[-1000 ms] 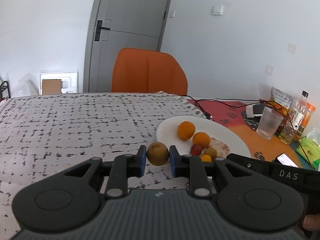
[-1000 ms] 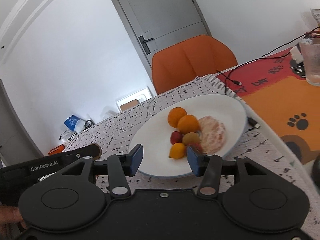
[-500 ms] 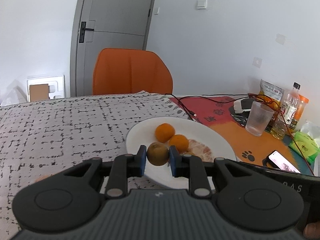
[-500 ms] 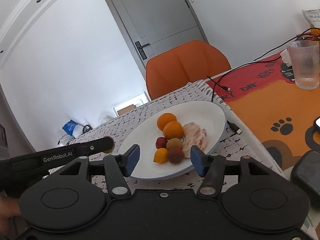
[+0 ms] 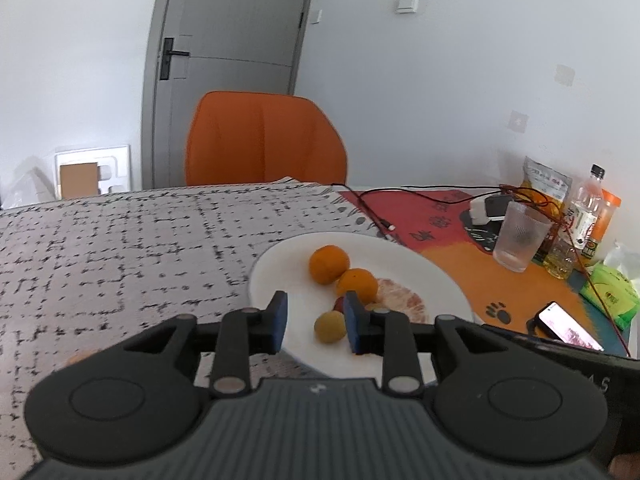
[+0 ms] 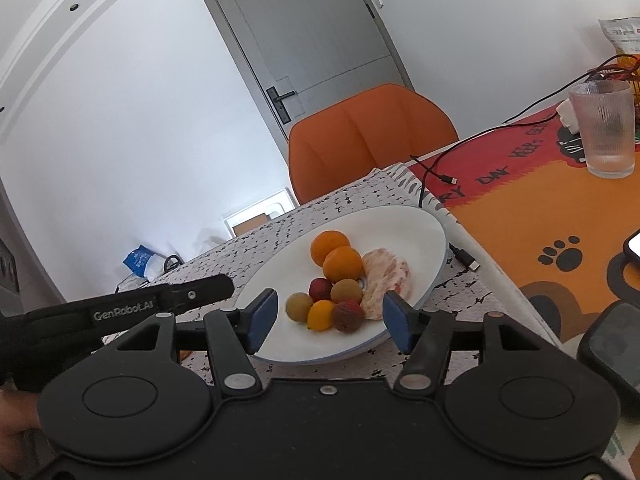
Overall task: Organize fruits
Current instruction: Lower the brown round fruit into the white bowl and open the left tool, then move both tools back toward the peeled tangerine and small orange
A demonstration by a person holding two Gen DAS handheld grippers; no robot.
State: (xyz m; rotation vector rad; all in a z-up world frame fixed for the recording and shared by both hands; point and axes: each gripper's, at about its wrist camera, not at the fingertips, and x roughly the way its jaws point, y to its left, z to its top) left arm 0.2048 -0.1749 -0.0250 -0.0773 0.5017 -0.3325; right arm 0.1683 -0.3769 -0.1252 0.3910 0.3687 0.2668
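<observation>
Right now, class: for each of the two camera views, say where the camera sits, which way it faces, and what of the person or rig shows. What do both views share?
Left wrist: on the left gripper, facing the white plate, orange chair and door; the jaws, which have just opened, stand apart around the brown fruit.
Right wrist: on the right gripper, jaws open, facing the same plate; the left gripper and a hand show at left.
Shared: plate, fruit, chair, door, glass.
</observation>
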